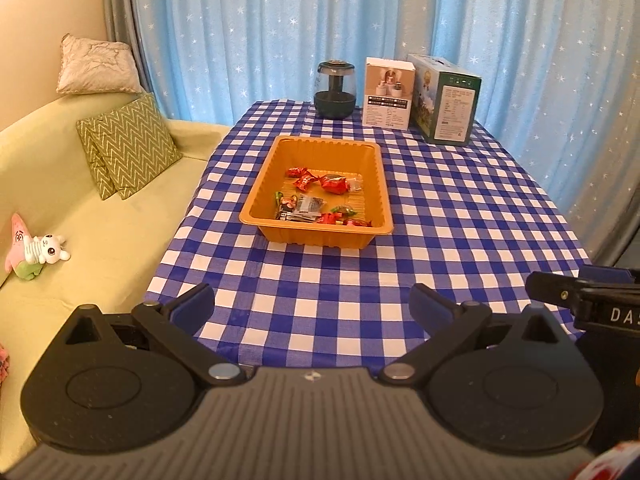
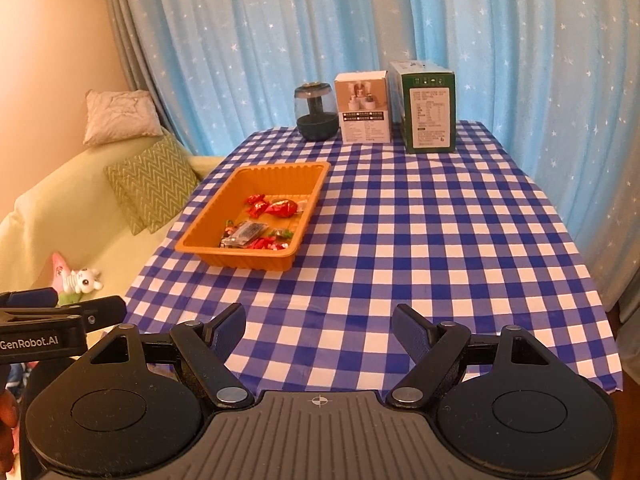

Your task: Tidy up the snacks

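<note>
Both grippers hung at the near table edge, well apart from the work. The left gripper [image 1: 312, 304] stood with jaws wide and nothing between them; the right gripper [image 2: 318, 330] likewise stood wide and empty.

The snacks [image 1: 320, 200], red-wrapped sweets and a few darker packets, lay loose in the orange tray [image 1: 256, 192], which sat left of centre in the right wrist view. None were seen on the cloth.

Risks, as judged: the tray looked thin-walled and light, so a jaw catching its rim could slide or tip it. The small crinkled wrappers lay overlapping, so a pinch might lift two or slip off one. The checked tablecloth [image 2: 440, 240] draped loosely over the edges and showed folds; a dragged fingertip could pull it and shift everything standing on it.

At the far edge stood a dark glass jar [image 1: 335, 88], a white box [image 1: 388, 96] and a green box [image 1: 448, 104]. Blue star-print curtains [image 1: 280, 20] filled the background; a pale green sofa [image 1: 100, 248] with cushions and soft toys occupied the left.
</note>
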Demonstrator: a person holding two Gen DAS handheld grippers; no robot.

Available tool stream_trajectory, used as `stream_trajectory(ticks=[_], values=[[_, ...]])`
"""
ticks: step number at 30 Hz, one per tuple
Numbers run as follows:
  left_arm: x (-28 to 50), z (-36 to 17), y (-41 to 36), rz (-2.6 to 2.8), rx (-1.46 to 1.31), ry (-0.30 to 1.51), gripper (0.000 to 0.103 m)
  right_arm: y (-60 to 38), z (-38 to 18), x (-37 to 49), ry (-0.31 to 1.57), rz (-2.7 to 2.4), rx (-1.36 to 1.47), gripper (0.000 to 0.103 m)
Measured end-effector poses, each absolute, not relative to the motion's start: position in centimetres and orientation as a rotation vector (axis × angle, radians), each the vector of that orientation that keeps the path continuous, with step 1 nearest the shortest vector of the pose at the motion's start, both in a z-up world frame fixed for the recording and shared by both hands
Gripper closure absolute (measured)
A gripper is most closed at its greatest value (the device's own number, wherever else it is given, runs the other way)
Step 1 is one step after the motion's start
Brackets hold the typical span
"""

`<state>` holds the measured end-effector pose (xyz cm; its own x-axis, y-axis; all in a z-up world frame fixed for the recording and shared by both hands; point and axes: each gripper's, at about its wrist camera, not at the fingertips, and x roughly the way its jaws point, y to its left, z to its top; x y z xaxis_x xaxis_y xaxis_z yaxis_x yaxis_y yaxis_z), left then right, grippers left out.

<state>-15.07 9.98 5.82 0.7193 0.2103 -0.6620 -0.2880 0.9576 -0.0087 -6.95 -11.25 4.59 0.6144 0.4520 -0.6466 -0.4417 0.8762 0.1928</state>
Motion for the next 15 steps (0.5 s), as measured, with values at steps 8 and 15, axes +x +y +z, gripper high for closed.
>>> stream_trajectory(ticks=[8,15], values=[[-15.60,5.92,8.97,0.269,-0.099,0.707,0.000,-11.37,4.86,-7.66,0.757,0.531,0.009,0.023],[-15.72,5.89,9.10,0.278,-0.101,0.699,0.000,-11.47,4.67,-7.62,0.760,0.527,0.006,0.023]])
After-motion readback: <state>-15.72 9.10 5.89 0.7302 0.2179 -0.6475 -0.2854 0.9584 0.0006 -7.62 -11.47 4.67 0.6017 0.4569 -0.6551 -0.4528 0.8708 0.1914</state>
